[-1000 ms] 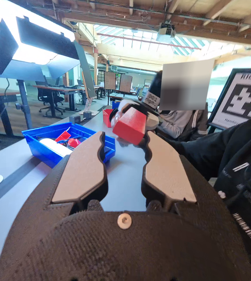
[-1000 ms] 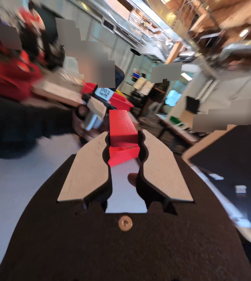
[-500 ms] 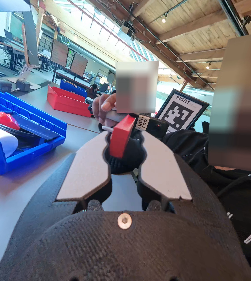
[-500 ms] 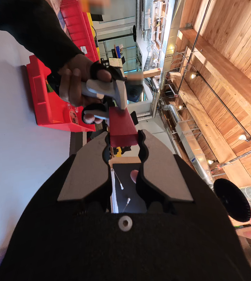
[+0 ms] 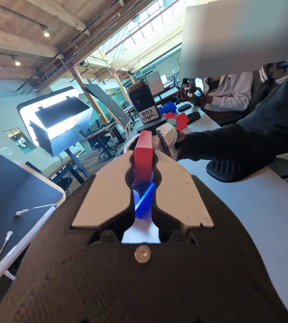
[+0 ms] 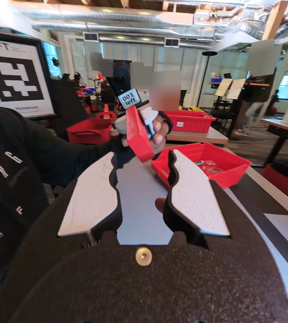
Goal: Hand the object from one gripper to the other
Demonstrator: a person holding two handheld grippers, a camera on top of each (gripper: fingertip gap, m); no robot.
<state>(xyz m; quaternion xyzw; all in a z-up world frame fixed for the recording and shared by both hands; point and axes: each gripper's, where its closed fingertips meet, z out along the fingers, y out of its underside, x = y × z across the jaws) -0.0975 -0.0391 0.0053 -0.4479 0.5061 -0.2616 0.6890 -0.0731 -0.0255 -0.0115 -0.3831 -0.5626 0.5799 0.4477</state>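
- Left hand-held gripper [image 5: 143, 158] is clenched on the red block [image 5: 143, 157]; the fingers press both of its side faces, and the block stands upright between the tips, held in the air above the bench [image 5: 236, 192].
- Right wrist view — the same red block [image 6: 138, 136] is tilted, gripped by the left hand-held gripper [image 6: 136, 129] in a person's hand [image 6: 157, 132].
- Right hand-held gripper [image 6: 142, 157] is released: fingers spread wide, nothing between them, the block just beyond the tips.
- Red bin [image 6: 227, 176] on the bench beside the right finger — it holds a few small packets and a round item, too blurred to name.
- Blue bin [image 5: 144, 199] shows only through the gap between the left fingers; contents hidden.
- Farther off, a long red tray [image 6: 190, 120] on another table; contents not visible.
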